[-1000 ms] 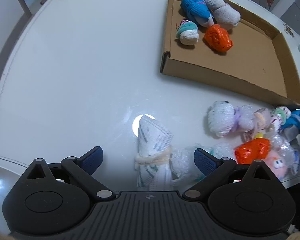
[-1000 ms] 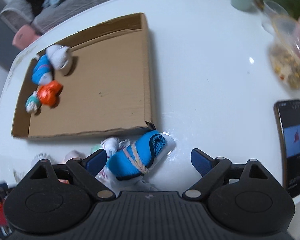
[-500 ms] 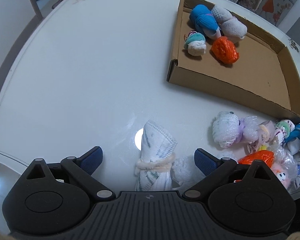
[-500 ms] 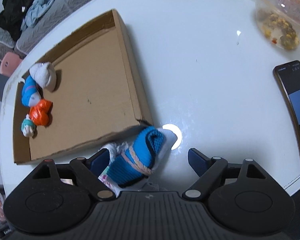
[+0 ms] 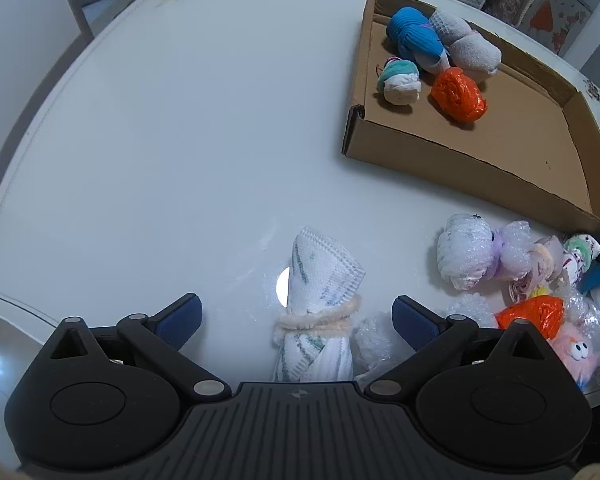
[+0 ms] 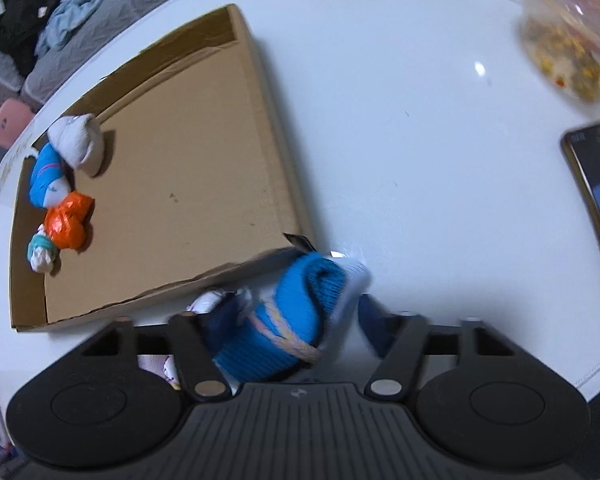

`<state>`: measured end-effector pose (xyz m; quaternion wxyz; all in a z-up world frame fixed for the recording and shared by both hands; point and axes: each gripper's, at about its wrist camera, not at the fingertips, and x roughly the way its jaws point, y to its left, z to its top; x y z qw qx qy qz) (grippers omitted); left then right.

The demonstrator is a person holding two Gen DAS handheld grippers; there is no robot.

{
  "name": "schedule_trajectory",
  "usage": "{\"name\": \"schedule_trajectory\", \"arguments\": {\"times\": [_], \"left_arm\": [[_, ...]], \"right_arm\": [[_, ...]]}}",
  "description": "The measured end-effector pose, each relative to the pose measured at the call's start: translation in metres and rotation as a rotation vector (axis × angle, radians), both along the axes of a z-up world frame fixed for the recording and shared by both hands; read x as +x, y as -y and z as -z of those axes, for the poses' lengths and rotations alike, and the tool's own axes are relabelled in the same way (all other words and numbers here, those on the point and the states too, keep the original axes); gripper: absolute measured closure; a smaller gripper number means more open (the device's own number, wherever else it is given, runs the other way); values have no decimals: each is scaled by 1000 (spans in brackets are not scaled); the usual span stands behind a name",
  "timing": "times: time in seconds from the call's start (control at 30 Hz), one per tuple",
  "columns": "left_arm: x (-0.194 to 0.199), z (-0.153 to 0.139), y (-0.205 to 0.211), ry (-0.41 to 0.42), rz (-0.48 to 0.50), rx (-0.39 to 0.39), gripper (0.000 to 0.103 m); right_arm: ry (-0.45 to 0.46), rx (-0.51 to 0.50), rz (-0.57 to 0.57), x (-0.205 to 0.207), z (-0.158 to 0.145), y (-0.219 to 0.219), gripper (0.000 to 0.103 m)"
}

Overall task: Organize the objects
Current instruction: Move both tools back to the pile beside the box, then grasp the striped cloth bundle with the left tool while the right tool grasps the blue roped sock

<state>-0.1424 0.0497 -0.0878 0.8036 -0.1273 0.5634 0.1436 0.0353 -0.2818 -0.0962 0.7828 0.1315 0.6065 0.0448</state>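
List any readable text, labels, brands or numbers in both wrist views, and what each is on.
None readable.
Phone: text along the top of the screen, too small and blurred to read.
Cardboard tray: no print visible.
Tong housings: only a small round emblem on each, no lettering.
Rolled sock bundles: patterns only, no words.

Right claw [image 6: 295, 320] around blue sock roll [image 6: 295, 320] (motion-blurred), beside cardboard tray [image 6: 275, 160] corner.
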Motion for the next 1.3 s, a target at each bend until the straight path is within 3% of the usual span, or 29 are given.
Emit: {"name": "schedule_trajectory", "arguments": {"times": [0.6,0.77,0.93,1.13,1.3], "left_arm": [[-9,-12,-5,76,-22,-91,2],[-6,-19,-5,150,-19,-151,2],[-5,-13,-3,94,-3,-123,2],[-7,0,-6,6,7,-79,2],[-5,1,-8,10,19,-69,1]], "right_arm": [[72,27,-12,-6,-19,8,65],[56,28,-30,-8,-18,8,66],[42,13,-47,-9,-15,5,66],[20,-3,-49,-10,-13,5,58],[5,-7,-58,-11,-11,3,57]]}}
